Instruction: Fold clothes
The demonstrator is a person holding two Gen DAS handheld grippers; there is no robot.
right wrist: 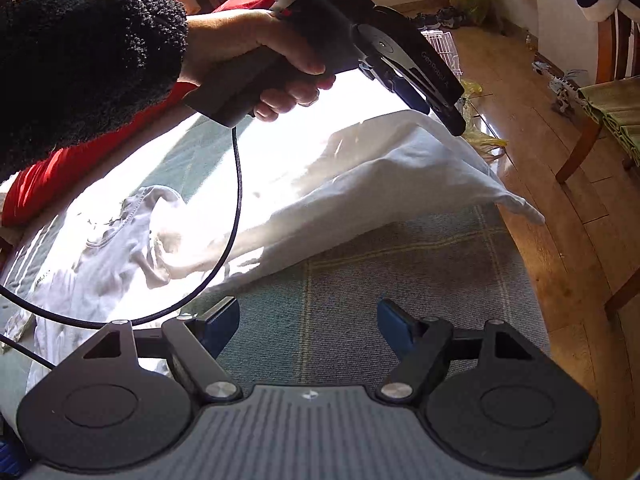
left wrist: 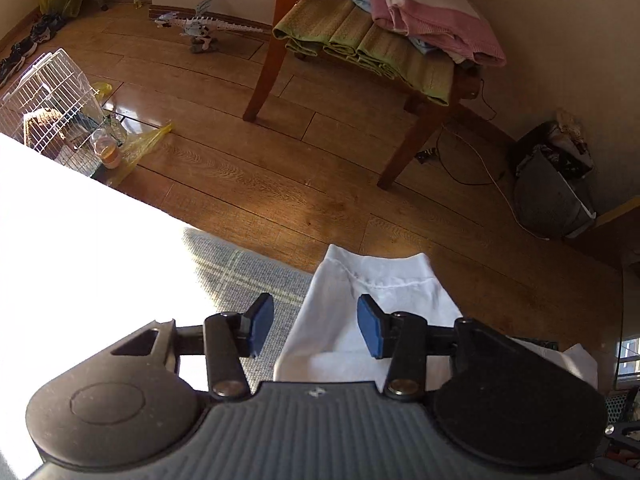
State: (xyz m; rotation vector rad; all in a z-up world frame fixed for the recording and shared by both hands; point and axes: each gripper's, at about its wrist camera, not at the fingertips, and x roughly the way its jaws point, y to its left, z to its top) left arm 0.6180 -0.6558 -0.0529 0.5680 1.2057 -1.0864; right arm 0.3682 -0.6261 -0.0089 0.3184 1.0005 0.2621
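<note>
A white shirt (right wrist: 360, 176) lies crumpled across a bed with a grey plaid cover (right wrist: 400, 264), its collar (right wrist: 120, 220) at the left and one corner hanging over the bed's edge at the right. In the left wrist view, a folded part of the white shirt (left wrist: 360, 320) lies under my left gripper (left wrist: 316, 326), whose blue pads stand apart and do not press on it. A hand (right wrist: 256, 52) in a black fleece sleeve holds that left gripper (right wrist: 436, 116) over the shirt's far end. My right gripper (right wrist: 308, 320) hovers open above bare cover, holding nothing.
A wooden chair (left wrist: 268, 68) carries green mats and folded pink clothes (left wrist: 432, 20). On the wood floor are a wire cage (left wrist: 48, 100), a toy dragon (left wrist: 200, 28) and a dark bin (left wrist: 552, 188). Red cloth (right wrist: 60, 168) lies at the bed's far side. A black cable (right wrist: 236, 216) hangs over the shirt.
</note>
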